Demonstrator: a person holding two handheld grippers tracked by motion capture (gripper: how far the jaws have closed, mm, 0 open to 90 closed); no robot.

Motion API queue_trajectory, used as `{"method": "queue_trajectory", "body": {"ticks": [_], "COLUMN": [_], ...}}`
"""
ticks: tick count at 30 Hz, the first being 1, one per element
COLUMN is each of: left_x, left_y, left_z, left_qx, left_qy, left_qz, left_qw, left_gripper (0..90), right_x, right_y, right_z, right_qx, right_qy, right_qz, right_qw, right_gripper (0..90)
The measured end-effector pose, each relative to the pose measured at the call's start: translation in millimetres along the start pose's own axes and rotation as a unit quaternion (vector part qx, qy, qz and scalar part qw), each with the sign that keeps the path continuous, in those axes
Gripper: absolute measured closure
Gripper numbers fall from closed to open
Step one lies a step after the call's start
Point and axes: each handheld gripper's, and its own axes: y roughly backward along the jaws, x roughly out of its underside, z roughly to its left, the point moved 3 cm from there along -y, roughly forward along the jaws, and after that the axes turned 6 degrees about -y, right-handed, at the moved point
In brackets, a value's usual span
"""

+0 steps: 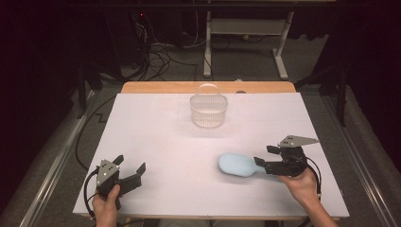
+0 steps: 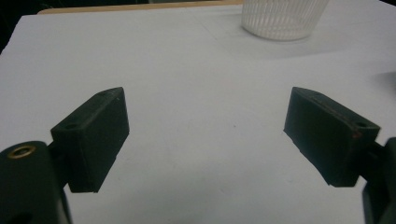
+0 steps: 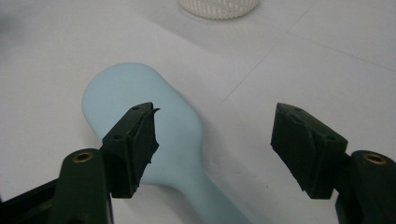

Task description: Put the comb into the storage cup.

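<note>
Lying flat on the white bench [image 1: 156, 142], the pale blue plastic hairbrush [image 1: 236, 165] points its paddle head away from the right gripper [image 1: 263, 162] and its handle back toward it, long axis running roughly along the gripper's reach.

- Right gripper: jaws part-open, straddling the neck of the brush. In the right gripper view the near jaw sits over the brush's edge while the far jaw stands clear of it, over bare bench; pads do not appear to press yet. The handle passes beneath and between the jaws, toward the camera.
- Right hand [image 1: 300, 185]: low over the bench, gripper held near level, nearest by far to the brush.
- Left gripper [image 1: 126, 168]: jaws wide, nothing between them, resting well apart from the brush.
- Clear ribbed plastic basket with hoop handle [image 1: 208, 109]: upright, far ahead of both sets of jaws.

Judgement: closing on the handle is the step in hand.
</note>
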Motion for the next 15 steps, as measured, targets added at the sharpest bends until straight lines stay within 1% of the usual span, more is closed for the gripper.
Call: {"method": "queue_trajectory", "body": {"ticks": [7,8,9,12,13,14,15], "left_x": [-0.1,-0.1,-0.1,-0.1,-0.1,-0.1,-0.1], "left_y": [-0.1,-0.1,0.0,0.1,0.0,0.0,0.0], "left_z": [-0.2,-0.2,-0.2,-0.2,-0.2,-0.2,-0.2], "left_qx": [0.0,0.0,-0.001,-0.001,-0.001,-0.001,-0.001], "left_qy": [0.0,0.0,0.0,0.0,0.0,0.0,0.0], "left_qz": [0.0,0.0,-0.001,-0.001,-0.001,-0.001,-0.001], "left_qw": [1.0,1.0,1.0,1.0,1.0,1.0,1.0], "left_gripper": [14.8,14.8,14.8,14.8,14.8,14.8,14.8], "right_x": [0.5,0.9,2.3,3.7,3.7,4.6,4.6], "right_y": [0.3,-0.3,-1.1,-1.9,-1.9,-2.5,-2.5], "right_z": [-4.3,-5.4,-6.4,-7.1,-7.1,-7.9,-7.9], "right_qx": [0.004,0.005,0.007,0.01,0.01,0.01,0.01], "right_qy": [-0.008,-0.007,-0.007,-0.006,-0.006,-0.005,-0.005], "right_qz": [0.028,0.033,0.045,0.056,0.056,0.066,0.066], "right_qw": [0.9996,0.9994,0.9989,0.9984,0.9984,0.9978,0.9978], "right_gripper": [32.2,32.3,32.5,32.6,32.6,32.7,32.7]}}
